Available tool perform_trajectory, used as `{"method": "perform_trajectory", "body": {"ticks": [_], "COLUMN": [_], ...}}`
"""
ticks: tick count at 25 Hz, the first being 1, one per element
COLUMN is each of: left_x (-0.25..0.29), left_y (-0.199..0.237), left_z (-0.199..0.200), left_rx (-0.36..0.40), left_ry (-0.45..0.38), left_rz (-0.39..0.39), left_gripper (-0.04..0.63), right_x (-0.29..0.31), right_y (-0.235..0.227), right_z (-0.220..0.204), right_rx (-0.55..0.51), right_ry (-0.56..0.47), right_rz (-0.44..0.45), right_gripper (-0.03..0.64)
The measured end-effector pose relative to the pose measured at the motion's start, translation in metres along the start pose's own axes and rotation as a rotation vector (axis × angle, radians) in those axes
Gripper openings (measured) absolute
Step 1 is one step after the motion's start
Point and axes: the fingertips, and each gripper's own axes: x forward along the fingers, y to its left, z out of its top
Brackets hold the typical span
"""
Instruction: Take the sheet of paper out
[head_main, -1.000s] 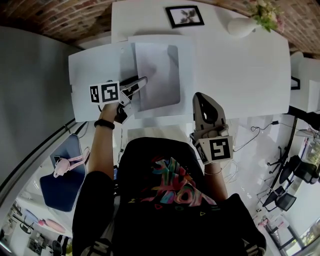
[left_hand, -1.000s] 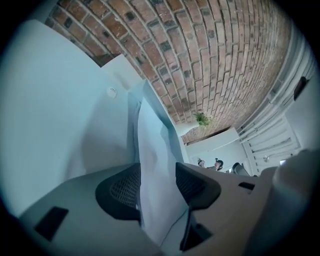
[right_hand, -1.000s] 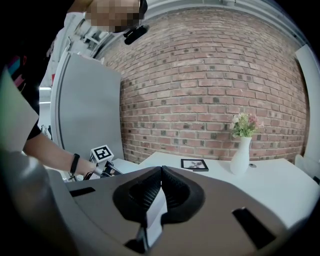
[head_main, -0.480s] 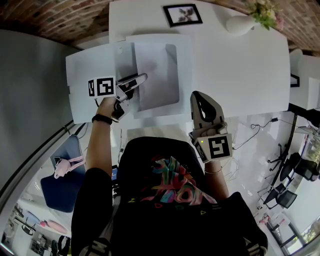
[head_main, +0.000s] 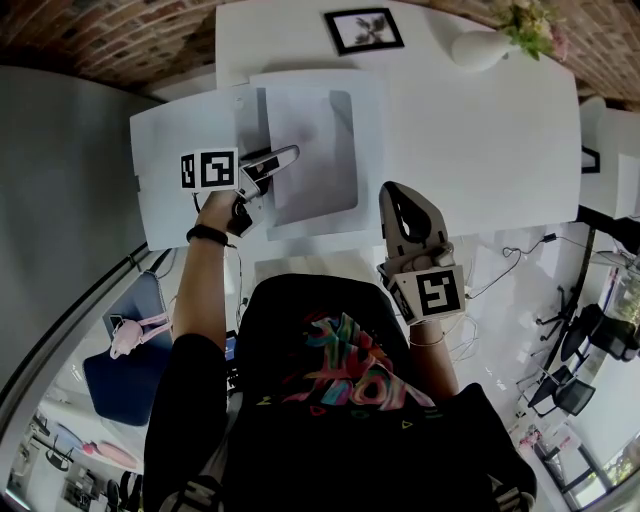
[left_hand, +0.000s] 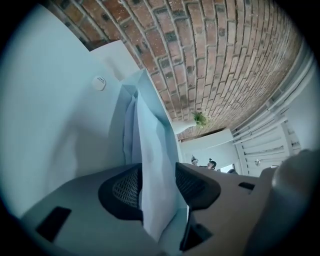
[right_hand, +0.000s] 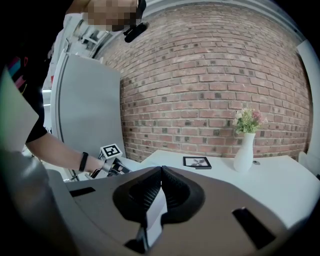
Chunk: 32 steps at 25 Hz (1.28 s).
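Head view. Item: white surface (head_main: 480, 140), carrying a framed picture (head_main: 365, 30) at its far edge and a vase of flowers (head_main: 485, 48) at its far right corner. Item: white folder (head_main: 372, 150), laid at the left edge with its flap (head_main: 185, 190) thrown open past that edge, so the contents lie exposed. Item: sheet of paper (head_main: 315, 140), flat in the opened folder, not yet drawn clear. Item: left tool (head_main: 283, 156), held low over the sheet's left margin, jaws pointing to the right; judged to be the edge from which a sheet can be pulled out. Item: right tool (head_main: 400, 195), at the near edge, well apart from the folder, pointing away from the person; idle, apparently kept clear of the work. Left gripper view. Jaws clenched on a thin pale sheet that rises edge-on between the pads (left_hand: 122, 187). It is taken to be the sheet of paper, though a layer of the folder cannot be ruled out, as further pale layers stand just behind it. The flap, with a round snap stud (left_hand: 99, 83), fills the left. Right gripper view. Jaws pressed together at the tips, grasping nothing; a white sliver shows through the gap lower down. The left tool and a forearm (right_hand: 55, 147) show at the surface's left edge; picture and vase stand beyond.
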Motion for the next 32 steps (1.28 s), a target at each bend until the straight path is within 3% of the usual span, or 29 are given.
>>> {"method": "perform_trajectory", "body": {"ticks": [3,5,7,20,32], "left_x": [0.004,0.004,0.004,-0.015,-0.088], "left_y": [0.004,0.009,0.012,0.002,0.01], "left_z": [0.0,0.0,0.0,0.004,0.005], "left_rx": [0.035,0.081,0.102,0.062,0.059], "left_ry": [0.03,0.037,0.032,-0.04,-0.143], "left_rz": [0.047,0.11,0.142,0.078,0.126], "left_gripper": [0.178,0.055,0.025,0.023,0.023], "right_x": [0.002,0.002,0.003,0.006,0.017], "right_y": [-0.001,-0.002,-0.004,-0.001,0.028], "right_z": [0.0,0.0,0.001,0.011,0.024], "right_rx": [0.004,0.005,0.007,-0.012,-0.072], "right_ry": [0.003,0.003,0.002,-0.012,-0.017], "right_rz": [0.0,-0.002,-0.003,0.011,0.089], "right_gripper": [0.018,0.02,0.018,0.018,0.02]}}
